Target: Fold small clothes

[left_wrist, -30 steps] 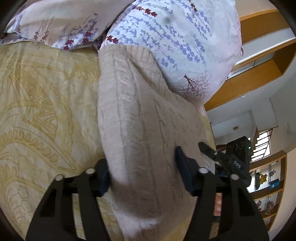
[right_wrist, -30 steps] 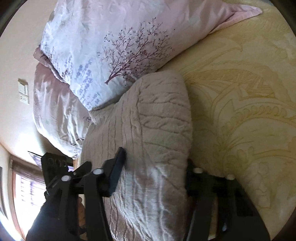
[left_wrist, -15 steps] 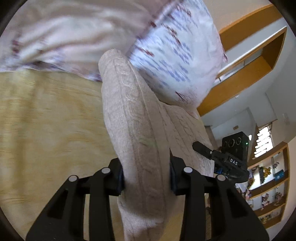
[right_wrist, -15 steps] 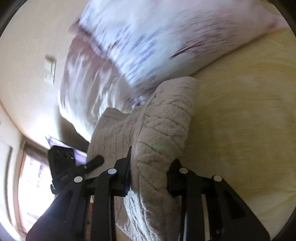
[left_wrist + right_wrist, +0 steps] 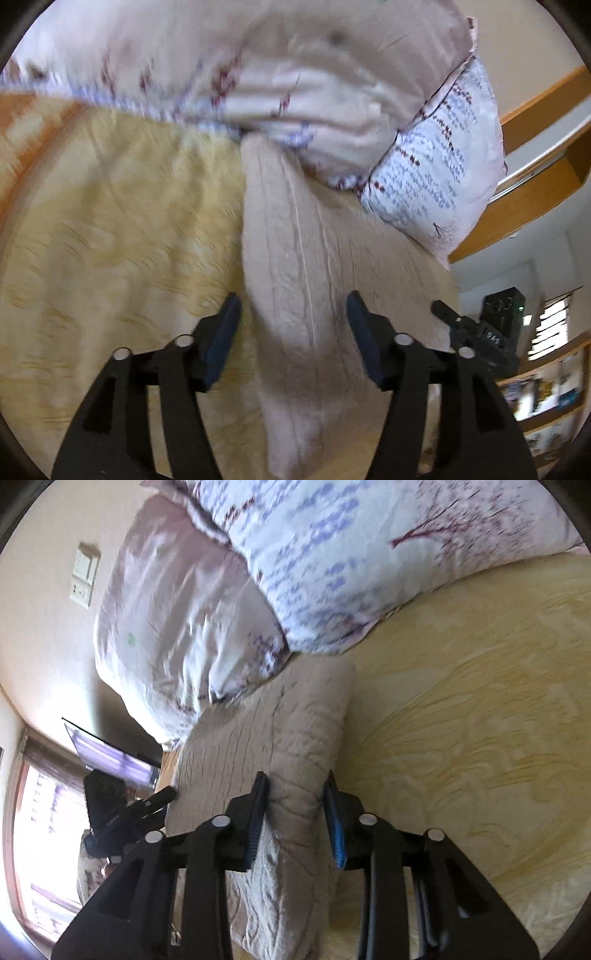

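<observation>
A beige cable-knit garment [image 5: 295, 266] lies folded on the yellow patterned bedspread [image 5: 122, 236], its far end against the pillows. My left gripper [image 5: 293, 325] is open, its fingers apart on either side of the garment's near edge. In the right wrist view the same garment [image 5: 280, 738] runs between the fingers of my right gripper [image 5: 295, 805], which press on a fold of it. The left gripper also shows in the right wrist view [image 5: 122, 812], at the garment's other side.
Floral pillows [image 5: 436, 155] and a pink pillow [image 5: 177, 602] lie at the head of the bed. Wooden shelves [image 5: 546, 369] stand at the right in the left wrist view. A window [image 5: 40, 834] and a wall switch [image 5: 85, 576] show in the right wrist view.
My left gripper was shut on the garment half a second ago and has opened. Both grippers lifted the garment and brought it back down to the bed. The right gripper stays shut on it.
</observation>
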Demonstrator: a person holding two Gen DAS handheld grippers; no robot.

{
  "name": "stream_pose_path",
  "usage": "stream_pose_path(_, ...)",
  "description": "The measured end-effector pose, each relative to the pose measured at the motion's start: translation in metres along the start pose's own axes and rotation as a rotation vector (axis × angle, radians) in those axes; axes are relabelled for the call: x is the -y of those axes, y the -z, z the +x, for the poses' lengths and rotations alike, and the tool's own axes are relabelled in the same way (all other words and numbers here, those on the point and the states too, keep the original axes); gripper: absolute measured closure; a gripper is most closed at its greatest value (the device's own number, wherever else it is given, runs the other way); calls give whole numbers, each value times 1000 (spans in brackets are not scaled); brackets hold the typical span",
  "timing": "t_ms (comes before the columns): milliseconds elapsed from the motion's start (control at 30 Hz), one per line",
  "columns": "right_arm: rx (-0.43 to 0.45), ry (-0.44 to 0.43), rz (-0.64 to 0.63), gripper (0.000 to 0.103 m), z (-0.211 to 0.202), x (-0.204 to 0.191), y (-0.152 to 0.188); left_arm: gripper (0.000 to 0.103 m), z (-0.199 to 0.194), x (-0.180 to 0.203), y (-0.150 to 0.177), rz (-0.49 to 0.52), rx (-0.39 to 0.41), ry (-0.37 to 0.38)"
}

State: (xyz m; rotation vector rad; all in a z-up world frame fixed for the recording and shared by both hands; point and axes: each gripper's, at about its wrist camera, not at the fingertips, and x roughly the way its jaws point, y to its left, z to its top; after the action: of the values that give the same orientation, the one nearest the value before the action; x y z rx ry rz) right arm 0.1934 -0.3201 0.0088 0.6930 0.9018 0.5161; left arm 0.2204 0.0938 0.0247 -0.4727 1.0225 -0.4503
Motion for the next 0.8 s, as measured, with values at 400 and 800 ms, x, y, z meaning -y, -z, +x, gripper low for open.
stream_pose_path(400,50,279,-83,89,12,-12,-3,28,-1,43,21,258,50,-284)
stream_pose_path(800,63,267,-374,58,-17,-76,51,19,0,59,40,418,73,-440)
